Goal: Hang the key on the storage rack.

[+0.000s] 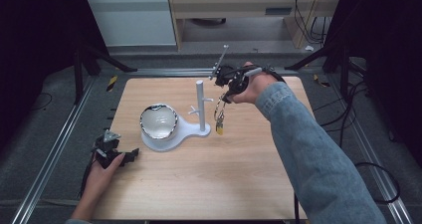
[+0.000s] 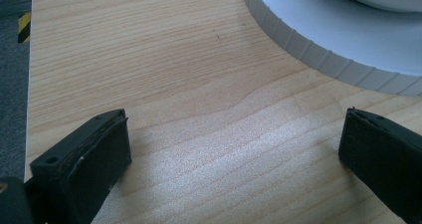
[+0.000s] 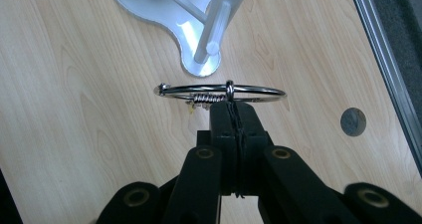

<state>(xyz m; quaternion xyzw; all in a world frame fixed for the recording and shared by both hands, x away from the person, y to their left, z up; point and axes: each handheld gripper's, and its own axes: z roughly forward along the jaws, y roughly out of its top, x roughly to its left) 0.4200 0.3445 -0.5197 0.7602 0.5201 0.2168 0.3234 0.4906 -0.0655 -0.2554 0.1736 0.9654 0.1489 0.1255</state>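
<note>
While your right gripper [image 1: 225, 95] hangs above the table [image 1: 239, 184] just right of the stand [image 1: 200, 107], its jaws are clenched on a metal bangle [image 3: 222, 92], which dangles clear of the post. Your left gripper [image 1: 130, 157] rests at the near left edge, jaws released and holding nothing, close to the stand's bowl [image 1: 158, 120].

Left gripper [image 1: 130, 157] rests low with jaws wide apart; right gripper [image 1: 222, 100], raised, has jaws clamped together.
</note>
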